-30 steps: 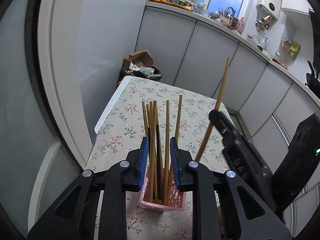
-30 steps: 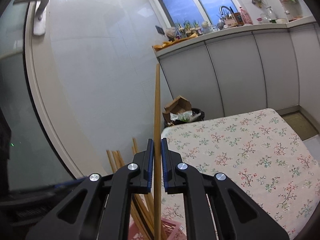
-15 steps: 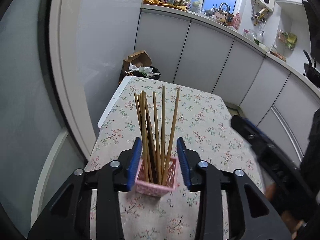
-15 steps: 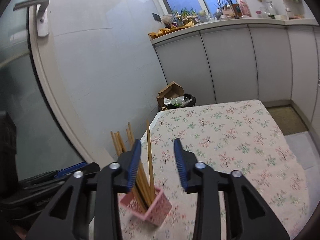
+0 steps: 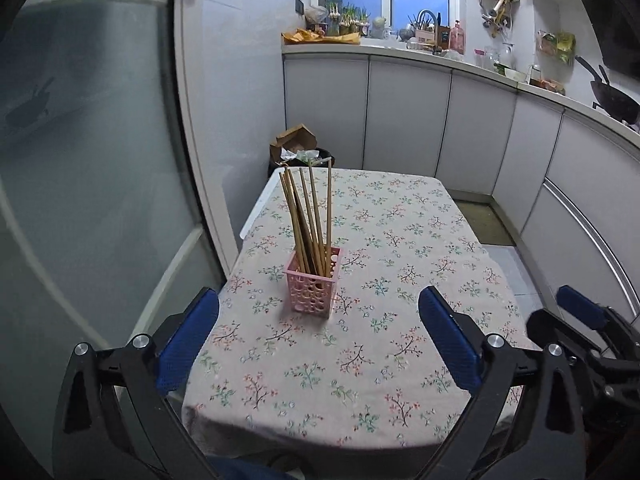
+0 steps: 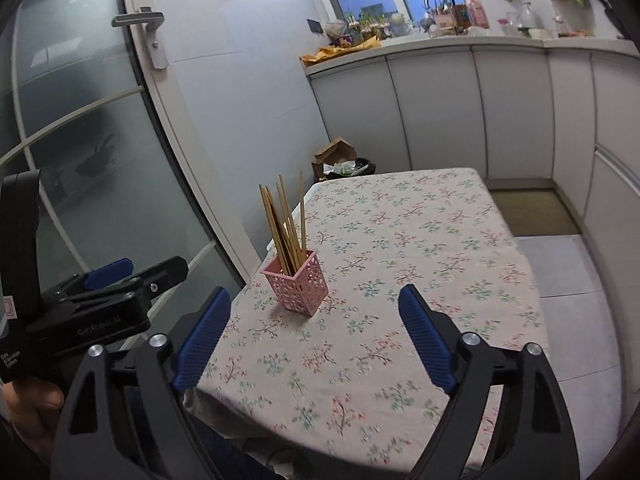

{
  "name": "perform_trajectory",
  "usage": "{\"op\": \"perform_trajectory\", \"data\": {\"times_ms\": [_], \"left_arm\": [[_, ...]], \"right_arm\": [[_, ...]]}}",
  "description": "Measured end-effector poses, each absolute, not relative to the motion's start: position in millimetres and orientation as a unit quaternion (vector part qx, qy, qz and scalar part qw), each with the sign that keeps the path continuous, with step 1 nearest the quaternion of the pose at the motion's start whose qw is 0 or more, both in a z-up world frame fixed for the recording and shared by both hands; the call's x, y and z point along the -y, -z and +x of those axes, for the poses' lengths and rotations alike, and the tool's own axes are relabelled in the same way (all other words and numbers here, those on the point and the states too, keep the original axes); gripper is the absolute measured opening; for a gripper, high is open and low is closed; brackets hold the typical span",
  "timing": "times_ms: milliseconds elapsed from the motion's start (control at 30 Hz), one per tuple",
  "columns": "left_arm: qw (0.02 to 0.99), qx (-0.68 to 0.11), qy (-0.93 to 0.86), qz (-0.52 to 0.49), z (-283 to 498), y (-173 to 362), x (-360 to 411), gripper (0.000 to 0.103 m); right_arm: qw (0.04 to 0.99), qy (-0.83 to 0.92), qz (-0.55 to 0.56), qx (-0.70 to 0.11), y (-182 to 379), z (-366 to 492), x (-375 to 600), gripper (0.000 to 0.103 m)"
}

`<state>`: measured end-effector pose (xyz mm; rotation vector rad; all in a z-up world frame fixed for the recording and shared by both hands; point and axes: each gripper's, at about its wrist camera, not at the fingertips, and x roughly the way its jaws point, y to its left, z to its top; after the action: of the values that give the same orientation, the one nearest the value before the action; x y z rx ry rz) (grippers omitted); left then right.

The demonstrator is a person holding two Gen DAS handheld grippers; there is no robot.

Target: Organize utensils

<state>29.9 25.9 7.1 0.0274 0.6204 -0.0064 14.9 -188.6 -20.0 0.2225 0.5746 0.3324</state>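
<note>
A pink perforated holder stands upright on the table's left half and holds several wooden chopsticks. It also shows in the right wrist view with the chopsticks leaning in it. My left gripper is open and empty, pulled back over the table's near edge, well short of the holder. My right gripper is open and empty, also back at the near edge. The left gripper also shows at the left of the right wrist view.
The table carries a floral cloth. A glass door runs along the left. A bin with cardboard stands beyond the table's far end. White cabinets and a counter line the back and right.
The right gripper let a chopstick go into the holder and opened. The left gripper let go of the holder. Both grippers opened wide and drew back to the table's near edge.
</note>
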Motion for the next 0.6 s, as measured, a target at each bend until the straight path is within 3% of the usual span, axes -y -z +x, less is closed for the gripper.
{"op": "perform_trajectory", "data": {"times_ms": [233,600], "left_arm": [[0.959,-0.283,-0.004,0.005,-12,-34,-24,0.096],[0.965,-0.26,0.027,-0.006,-58,-68,-15,0.096]], "right_arm": [[0.942,-0.166,0.1,-0.274,-15,-30,196,0.096],[0.95,-0.119,0.09,-0.275,-34,-52,203,0.096]]}}
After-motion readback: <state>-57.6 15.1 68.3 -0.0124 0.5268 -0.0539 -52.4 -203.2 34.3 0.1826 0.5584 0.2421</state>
